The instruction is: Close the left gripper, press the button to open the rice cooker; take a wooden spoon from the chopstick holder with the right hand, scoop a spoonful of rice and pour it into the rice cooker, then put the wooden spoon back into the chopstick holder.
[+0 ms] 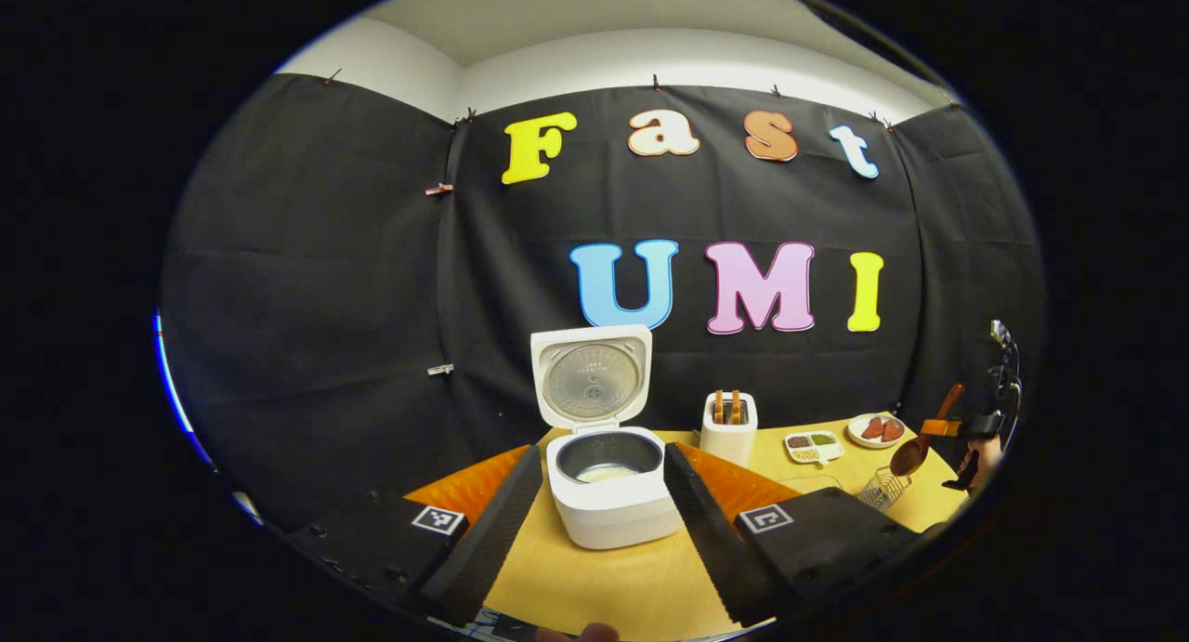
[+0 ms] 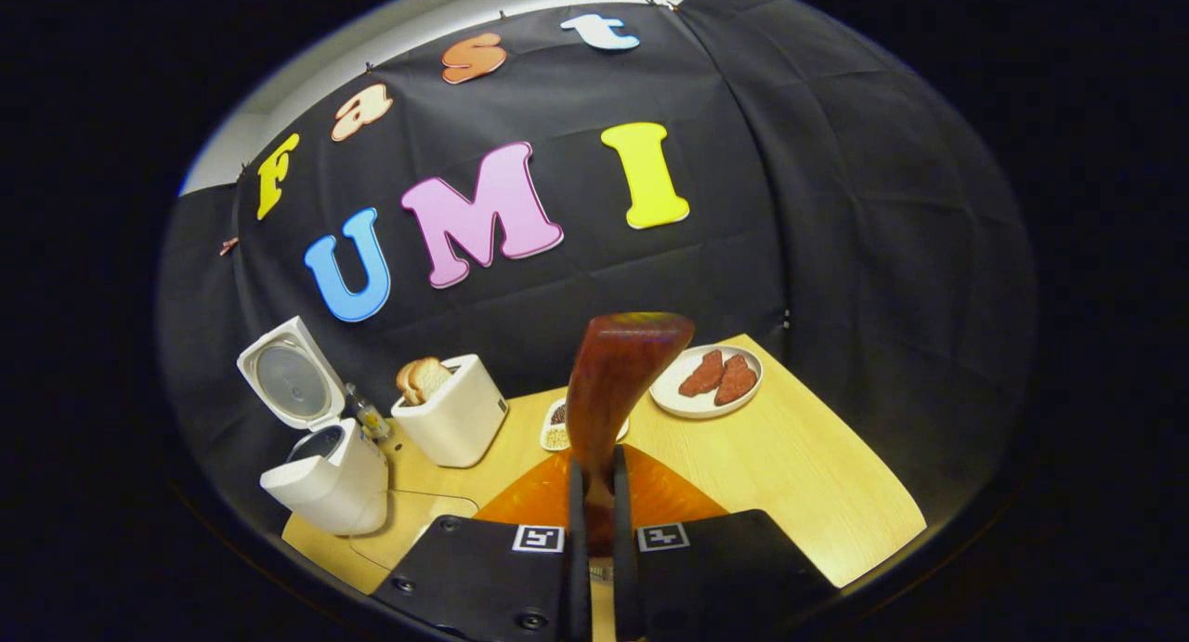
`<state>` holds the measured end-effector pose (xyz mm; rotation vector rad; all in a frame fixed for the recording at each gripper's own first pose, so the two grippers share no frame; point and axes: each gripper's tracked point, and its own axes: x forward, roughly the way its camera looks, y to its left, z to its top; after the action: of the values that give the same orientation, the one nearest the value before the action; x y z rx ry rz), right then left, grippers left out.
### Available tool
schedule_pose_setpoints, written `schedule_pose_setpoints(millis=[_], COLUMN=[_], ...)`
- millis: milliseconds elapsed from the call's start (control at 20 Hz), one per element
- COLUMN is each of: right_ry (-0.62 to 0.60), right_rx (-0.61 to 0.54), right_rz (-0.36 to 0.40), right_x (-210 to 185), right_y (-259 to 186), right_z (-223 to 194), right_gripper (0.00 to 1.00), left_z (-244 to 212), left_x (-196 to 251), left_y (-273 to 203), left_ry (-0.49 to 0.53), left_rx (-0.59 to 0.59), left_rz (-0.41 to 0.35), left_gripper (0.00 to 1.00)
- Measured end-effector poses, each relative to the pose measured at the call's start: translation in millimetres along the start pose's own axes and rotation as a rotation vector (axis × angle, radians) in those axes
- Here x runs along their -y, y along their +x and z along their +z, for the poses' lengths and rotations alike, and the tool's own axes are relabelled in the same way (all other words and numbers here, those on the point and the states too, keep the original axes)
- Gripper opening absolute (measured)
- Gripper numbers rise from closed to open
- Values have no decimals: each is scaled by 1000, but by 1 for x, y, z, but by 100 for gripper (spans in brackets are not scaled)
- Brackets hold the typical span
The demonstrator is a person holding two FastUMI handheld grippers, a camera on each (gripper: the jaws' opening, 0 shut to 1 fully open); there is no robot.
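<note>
Left tongs (image 1: pixel 594 521) sit nearest in the left gripper view, fingers spread wide apart and holding nothing, framing the cooker (image 1: pixel 613 498) on the worktop (image 1: pixel 641 586). Its lid (image 1: pixel 592 377) stands upright and rice lies pale in the pot, so the pouring looks done and the return of the spoon seems to be the step in hand. Right tongs (image 2: pixel 594 503) are clamped on the spoon (image 2: pixel 618 382) by its handle. In the right gripper view its long axis runs up and away from the fingers, bowl at the far end. In the left gripper view, at far right, it hangs tilted, bowl down-left just above the wire holder (image 1: pixel 882 489). Next, I judge, it must be lowered into the holder, then released. Farther off stand a toaster (image 1: pixel 727 428), a divided dish (image 1: pixel 814 447) and a plate (image 1: pixel 876 430).
</note>
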<state>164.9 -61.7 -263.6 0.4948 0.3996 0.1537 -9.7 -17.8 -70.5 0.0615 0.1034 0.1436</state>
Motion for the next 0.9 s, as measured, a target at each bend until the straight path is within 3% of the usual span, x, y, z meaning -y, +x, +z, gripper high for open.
schedule_pose_setpoints(millis=[250, 450, 650, 900], right_ry=[-55, -154, -273, -485], right_rx=[55, 25, -33, -132], right_rz=[84, 144, 120, 91], right_x=[-91, -159, -187, -191], right_y=[-32, -32, -14, 21], right_z=[26, -1, -48, -113], right_gripper=[14, 14, 14, 14], left_z=[-13, -27, -36, -45], left_x=[-33, -58, -71, -81], left_y=[14, 22, 28, 37], left_ry=[-13, -7, -22, -33], left_rx=[-3, -7, -23, -40], left_rz=[-74, -99, -119, -125], left_gripper=[92, 92, 92, 92])
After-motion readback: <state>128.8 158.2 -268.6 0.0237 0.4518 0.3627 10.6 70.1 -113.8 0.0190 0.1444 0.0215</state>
